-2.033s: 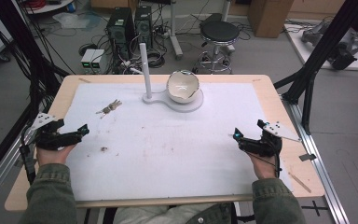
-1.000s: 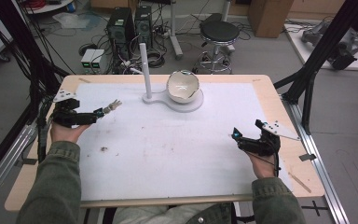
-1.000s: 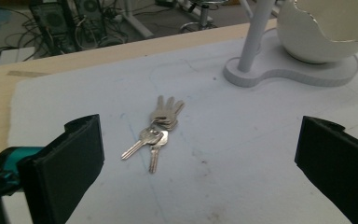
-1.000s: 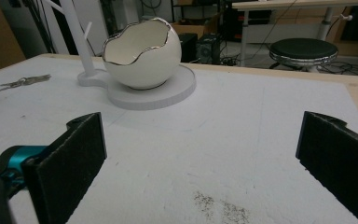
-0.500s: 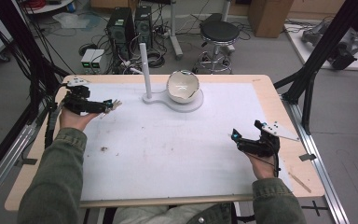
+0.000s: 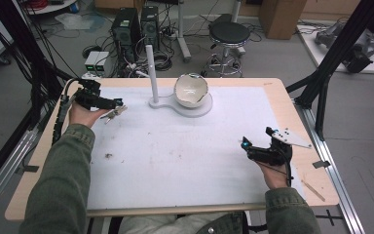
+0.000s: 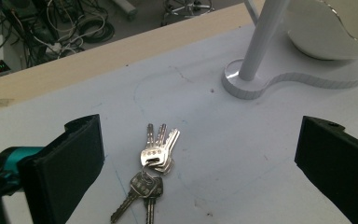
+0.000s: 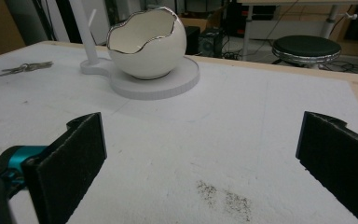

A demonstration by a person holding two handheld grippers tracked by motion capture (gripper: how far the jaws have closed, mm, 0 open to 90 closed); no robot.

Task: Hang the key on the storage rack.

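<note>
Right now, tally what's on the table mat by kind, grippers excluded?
Bunch of silver metal keys: 1
White egg-shaped bowl with jagged silver rim: 1
White flat stand with upright post: 1
Total: 3

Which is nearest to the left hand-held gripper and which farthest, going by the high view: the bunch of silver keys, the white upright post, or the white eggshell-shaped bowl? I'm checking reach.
From the left hand-held gripper:
1. Bunch of silver keys, just below its tips, on the white mat.
2. White upright post, to its right, on the flat white stand.
3. White eggshell-shaped bowl, farther right on the same stand.
</note>
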